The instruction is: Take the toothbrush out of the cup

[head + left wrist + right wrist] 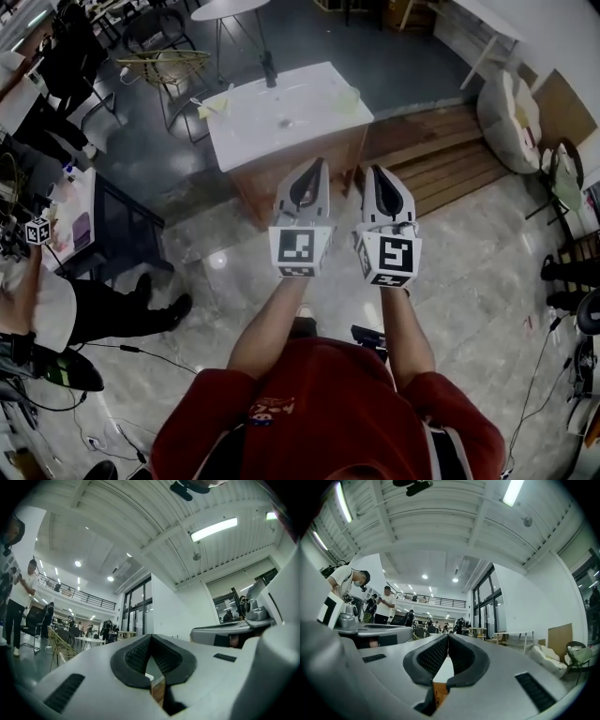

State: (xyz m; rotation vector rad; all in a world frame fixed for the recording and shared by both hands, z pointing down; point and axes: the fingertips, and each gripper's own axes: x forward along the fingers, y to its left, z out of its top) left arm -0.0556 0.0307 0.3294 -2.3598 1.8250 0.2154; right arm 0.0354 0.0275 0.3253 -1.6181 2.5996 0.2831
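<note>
Only the head view shows the counter [253, 120] and cup [349, 97]. The toothbrush is too small to make out. The left gripper [317, 167] and right gripper [373, 173] are both closed and empty.

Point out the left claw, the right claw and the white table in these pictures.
left claw [320, 162]: head view, on its closed tips.
right claw [373, 170]: head view, on its closed tips.
white table [314, 105]: head view, on a bare part of its top.

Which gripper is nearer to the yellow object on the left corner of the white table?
Left. The left gripper is below and right of the yellow object, short of the table; the right gripper is beside the left one, further right.
</note>
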